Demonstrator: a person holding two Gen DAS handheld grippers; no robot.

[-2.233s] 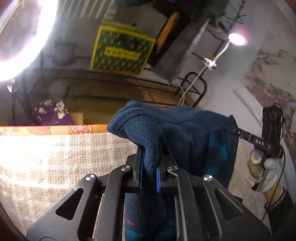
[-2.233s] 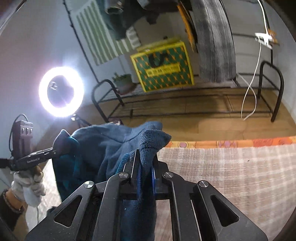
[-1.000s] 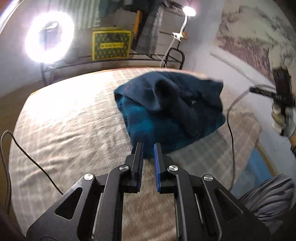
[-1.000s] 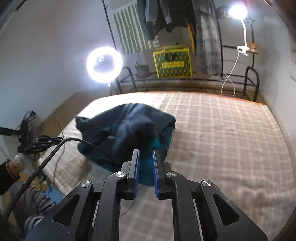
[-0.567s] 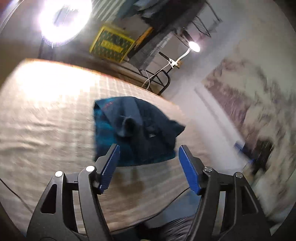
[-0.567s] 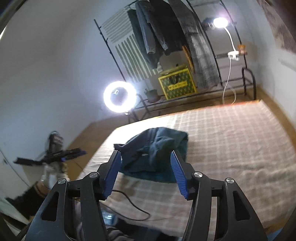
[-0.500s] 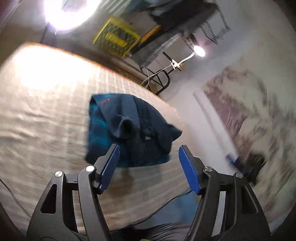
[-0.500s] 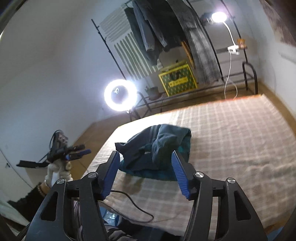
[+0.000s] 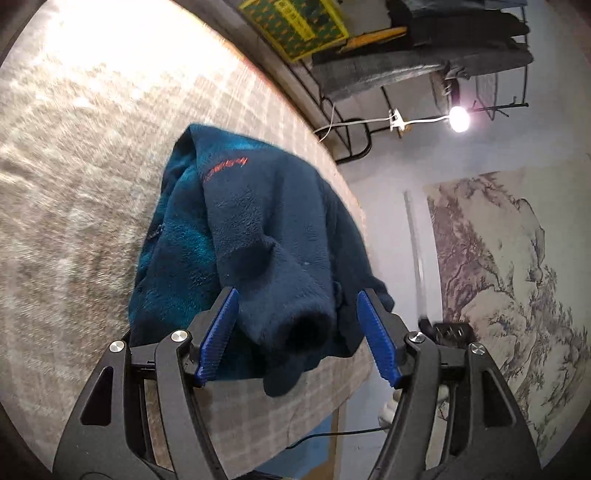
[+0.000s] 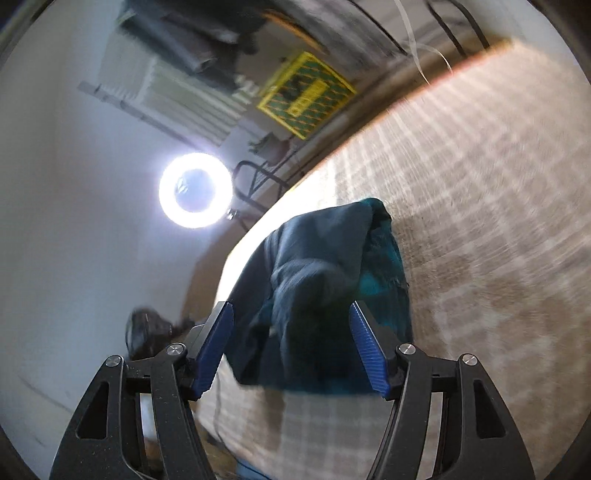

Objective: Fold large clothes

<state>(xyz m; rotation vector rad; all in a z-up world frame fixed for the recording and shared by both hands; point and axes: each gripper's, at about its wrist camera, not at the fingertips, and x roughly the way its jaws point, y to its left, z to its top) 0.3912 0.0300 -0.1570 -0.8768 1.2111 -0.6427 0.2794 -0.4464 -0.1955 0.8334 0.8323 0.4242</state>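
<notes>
A dark blue fleece garment (image 9: 258,236) with red lettering lies bunched on the plaid bed cover (image 9: 74,192), near the bed's edge. A sleeve end points toward my left gripper (image 9: 297,336), which is open, its blue pads on either side of the cuff without gripping it. In the right wrist view the same fleece (image 10: 325,273) lies on the plaid cover (image 10: 498,221). My right gripper (image 10: 291,347) is open and empty, its jaws wide apart just in front of the garment's near edge.
A ring light (image 10: 195,190) glows at the left. A yellow-green box (image 9: 295,22) sits on a black rack beyond the bed, with clothes hanging above. A lamp (image 9: 458,118) shines at the right. A landscape mural (image 9: 509,295) covers the wall. A cable runs below the bed edge.
Both grippers let go of the fleece, which dropped onto the bed, then opened wide. Both have since tilted and come in close to the garment.
</notes>
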